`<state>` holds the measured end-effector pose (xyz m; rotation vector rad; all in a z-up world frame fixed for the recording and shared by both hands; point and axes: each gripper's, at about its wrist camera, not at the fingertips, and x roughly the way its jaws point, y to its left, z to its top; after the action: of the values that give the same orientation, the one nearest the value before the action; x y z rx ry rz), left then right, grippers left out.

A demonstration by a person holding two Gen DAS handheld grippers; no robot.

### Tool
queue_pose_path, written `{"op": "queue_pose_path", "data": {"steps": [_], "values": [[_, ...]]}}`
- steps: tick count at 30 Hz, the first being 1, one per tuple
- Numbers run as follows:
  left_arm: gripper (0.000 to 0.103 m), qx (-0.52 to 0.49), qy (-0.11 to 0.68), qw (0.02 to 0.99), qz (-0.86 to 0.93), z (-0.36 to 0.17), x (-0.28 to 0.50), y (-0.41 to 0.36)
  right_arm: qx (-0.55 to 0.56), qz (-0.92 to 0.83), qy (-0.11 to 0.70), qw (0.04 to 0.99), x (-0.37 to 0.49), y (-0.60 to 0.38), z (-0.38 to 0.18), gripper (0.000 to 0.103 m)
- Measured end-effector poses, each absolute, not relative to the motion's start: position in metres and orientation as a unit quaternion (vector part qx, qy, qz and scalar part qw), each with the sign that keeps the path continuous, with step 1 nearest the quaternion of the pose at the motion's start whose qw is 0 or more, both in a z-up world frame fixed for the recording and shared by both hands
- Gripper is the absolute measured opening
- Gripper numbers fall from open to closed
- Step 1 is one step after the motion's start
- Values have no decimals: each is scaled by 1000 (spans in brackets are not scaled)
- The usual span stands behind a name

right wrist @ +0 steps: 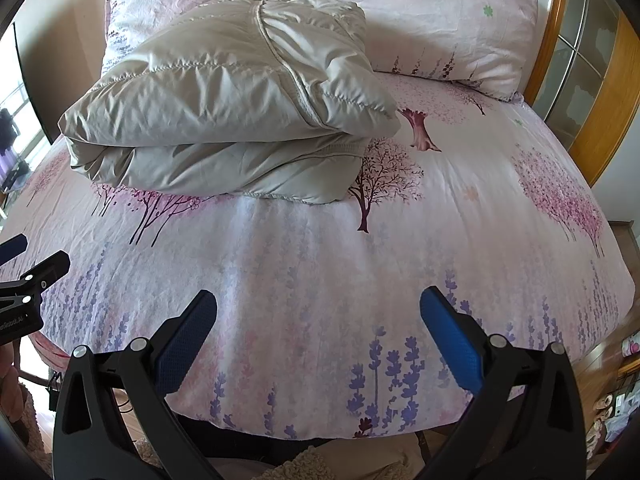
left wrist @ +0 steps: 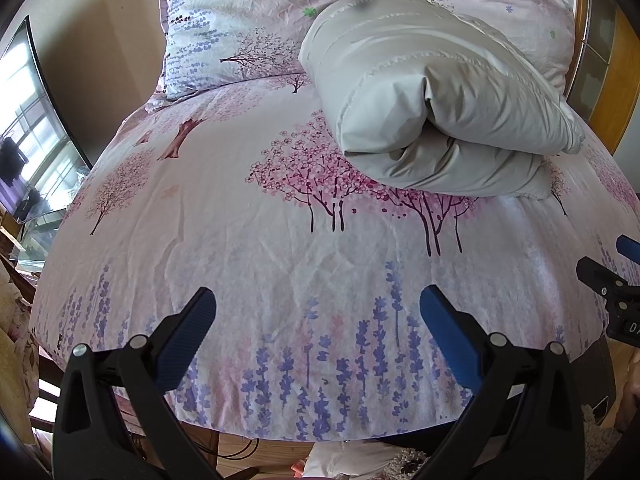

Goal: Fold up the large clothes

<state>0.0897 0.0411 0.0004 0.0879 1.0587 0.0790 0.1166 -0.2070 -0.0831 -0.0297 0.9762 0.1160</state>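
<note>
The folded jacket (right wrist: 224, 108) lies on the bed (right wrist: 320, 272), apparently touching the pillows (right wrist: 436, 28) behind it.

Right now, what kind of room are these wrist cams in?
Almost certainly a home bedroom. A bed with a floral sheet fills both views, two matching pillows sit at its head, and a folded grey puffer jacket lies on it. A wooden headboard stands behind.

Little can be read. On the black body of the right gripper (left wrist: 624, 308), seen at the right edge of the left wrist view, pale letters "DA" show before the frame cuts them off. On the black body of the left gripper (right wrist: 24, 300), at the left edge of the right wrist view, small pale print reads roughly "nRobot.AI", its beginning cut off.
</note>
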Motion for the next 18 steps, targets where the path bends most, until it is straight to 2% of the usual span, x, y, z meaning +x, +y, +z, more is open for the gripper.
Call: {"op": "queue_pose_path", "data": {"steps": [18], "values": [[101, 42, 506, 861, 37, -1, 91, 41, -12, 56, 469, 881, 117, -207, -85, 102]]}}
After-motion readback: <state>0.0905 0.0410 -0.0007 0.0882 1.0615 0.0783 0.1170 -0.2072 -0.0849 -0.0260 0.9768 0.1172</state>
